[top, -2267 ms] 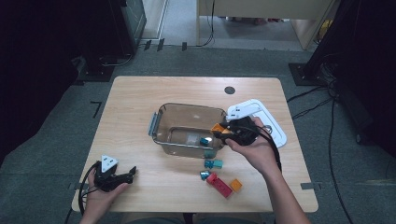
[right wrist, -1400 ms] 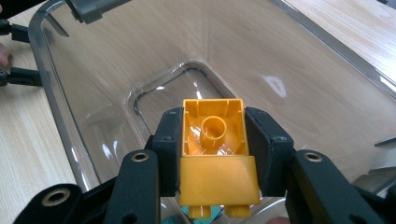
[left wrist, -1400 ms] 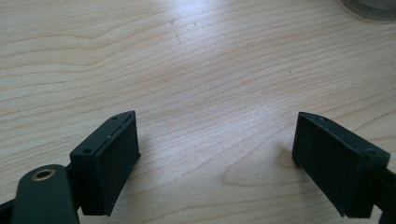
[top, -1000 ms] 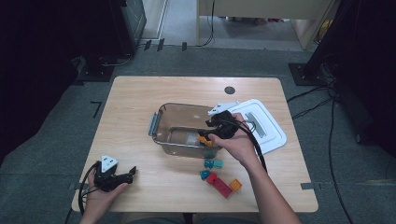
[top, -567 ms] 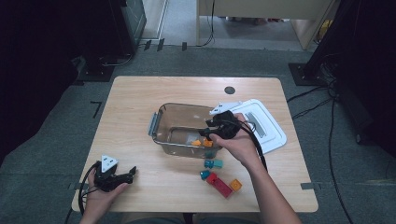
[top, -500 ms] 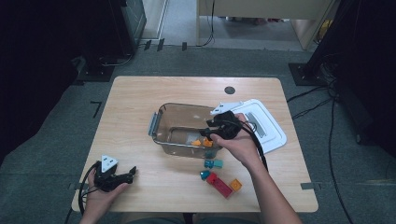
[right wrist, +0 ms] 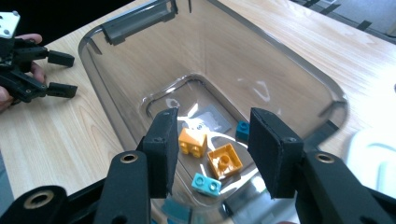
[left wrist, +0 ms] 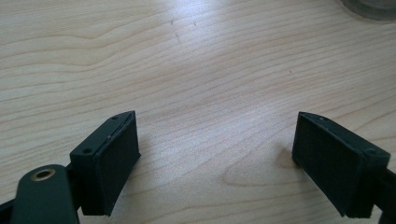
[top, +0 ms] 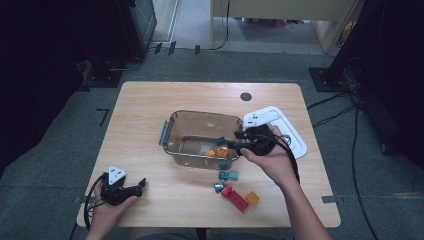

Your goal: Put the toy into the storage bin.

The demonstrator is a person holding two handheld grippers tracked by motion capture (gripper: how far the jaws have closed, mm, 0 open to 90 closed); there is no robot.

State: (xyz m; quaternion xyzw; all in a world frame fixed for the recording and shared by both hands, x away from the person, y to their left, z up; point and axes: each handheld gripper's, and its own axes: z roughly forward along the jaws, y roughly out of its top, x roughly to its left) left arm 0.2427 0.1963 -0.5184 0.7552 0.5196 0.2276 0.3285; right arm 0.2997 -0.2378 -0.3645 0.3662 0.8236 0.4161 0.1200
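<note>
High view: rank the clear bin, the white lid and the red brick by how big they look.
1. Clear bin, the largest.
2. White lid, partly covered by the right gripper and hand.
3. Red brick, far smaller, on the table in front of the bin.

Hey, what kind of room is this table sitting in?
Probably a lab or workshop set up for recording: a lone wooden table on grey carpet, cables trailing across the floor, and dark equipment stands around it.

orange brick (right wrist: 224,160) dropped in bin (top: 171,131), right claw (right wrist: 212,149) withdrawn
</note>
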